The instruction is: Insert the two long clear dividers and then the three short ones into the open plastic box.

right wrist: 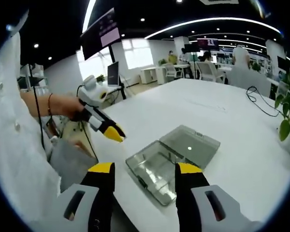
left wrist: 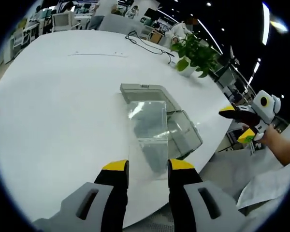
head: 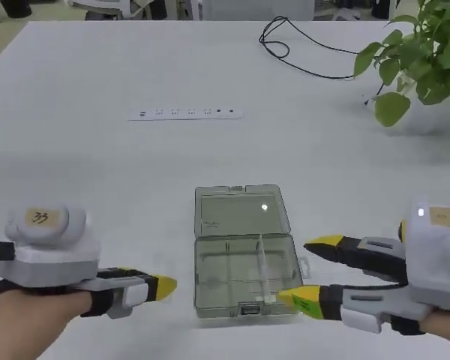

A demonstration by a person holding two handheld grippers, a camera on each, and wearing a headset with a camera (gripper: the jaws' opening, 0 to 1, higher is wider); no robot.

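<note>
The open clear plastic box (head: 210, 277) lies near the table's front edge, its lid (head: 240, 210) folded back flat. One clear divider (head: 262, 262) stands upright along the base. My left gripper (head: 163, 286) hovers just left of the box. In the left gripper view, this gripper (left wrist: 149, 166) is shut on the edges of another clear divider (left wrist: 147, 130), which sticks out forward toward the box (left wrist: 186, 137). My right gripper (head: 313, 271) is open and holds nothing, its tips at the box's right side. From the right gripper view, that gripper (right wrist: 145, 169) faces the box (right wrist: 157, 169).
A white power strip (head: 184, 113) lies mid-table. A potted plant (head: 424, 60) and a black cable (head: 300, 52) are at the far right. The table's front edge runs close under the box. Chairs, desks and people are in the background.
</note>
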